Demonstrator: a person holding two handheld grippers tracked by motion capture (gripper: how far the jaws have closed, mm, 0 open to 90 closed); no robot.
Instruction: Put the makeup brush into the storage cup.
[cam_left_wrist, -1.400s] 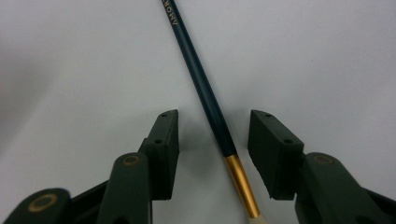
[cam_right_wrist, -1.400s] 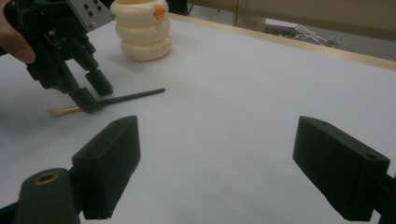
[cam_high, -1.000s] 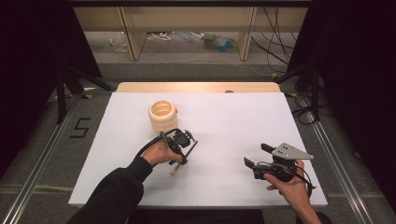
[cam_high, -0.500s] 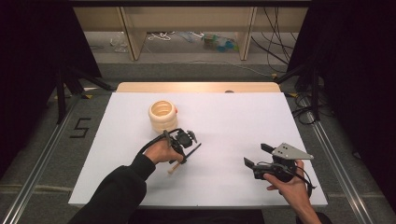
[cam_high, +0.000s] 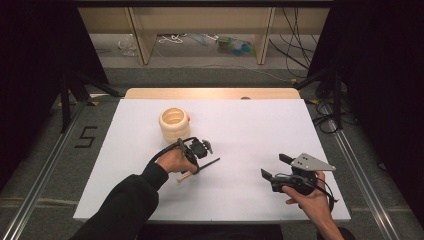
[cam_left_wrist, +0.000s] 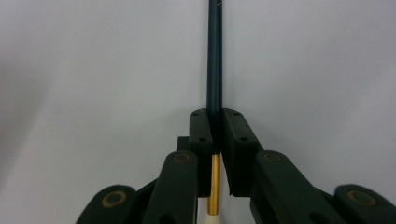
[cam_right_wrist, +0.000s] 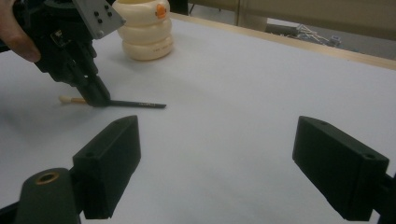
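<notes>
While the white rectangular table (cam_high: 240, 125) bears a cream ribbed ring-stack pot (cam_high: 174, 123), the right gripper (cam_high: 279, 166) hovers right of that pot, jaws spread, and the left gripper (cam_high: 196, 167), just closed, clamps a dark slender pencil with gold ferrule (cam_left_wrist: 214, 70) lying near the pot.

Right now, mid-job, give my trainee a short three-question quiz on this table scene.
1. True or false: the left hand-held gripper is shut on the pencil.
2. How do the jaws of the right hand-held gripper stand? A) wide apart, nothing between them B) clamped on the pencil C) closed on the cream holder
3. What stands on the table beyond the left hand-held gripper?

Key
1. True: its jaws have just been closing, and the pads press the shaft.
2. A
3. The cream ribbed holder, upright and apart from the pencil.
</notes>
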